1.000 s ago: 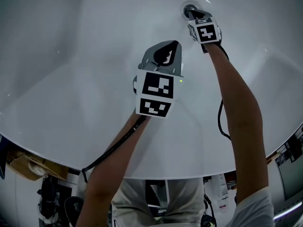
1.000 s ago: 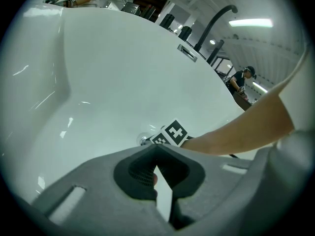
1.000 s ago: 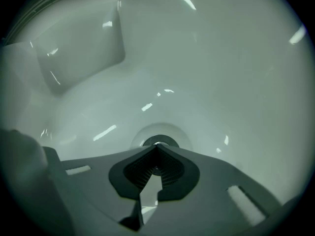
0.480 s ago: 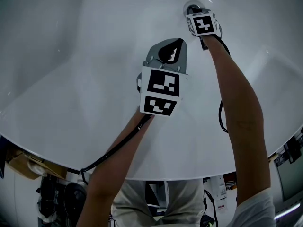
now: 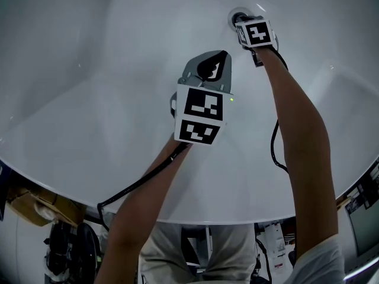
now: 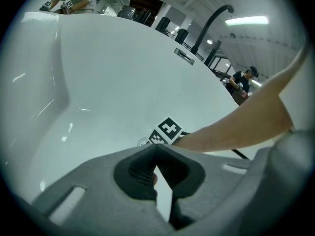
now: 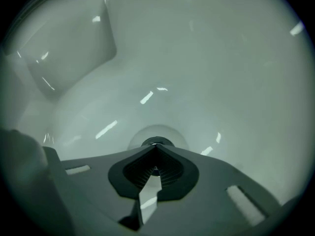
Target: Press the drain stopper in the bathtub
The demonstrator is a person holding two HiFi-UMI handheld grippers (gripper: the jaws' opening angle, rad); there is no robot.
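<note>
**Q:** Down in the tub [image 5: 89, 70], stopper location?

**A:** Stopper [image 7: 157, 142] sits in the floor. My right gripper [image 7: 156, 147] has its jaws pressed together, empty, tips right at it. My left gripper [image 6: 156, 149] hangs above the tub, jaws likewise closed on nothing.

This looks like a lab or test hall, not a home bathroom. The white bathtub [image 5: 89, 99] stands in an open room with a strip light [image 6: 246, 20] on a bare ceiling. A person [image 6: 242, 80] works beyond its rim, and a cardboard box [image 5: 32, 205] sits beside its base.
</note>
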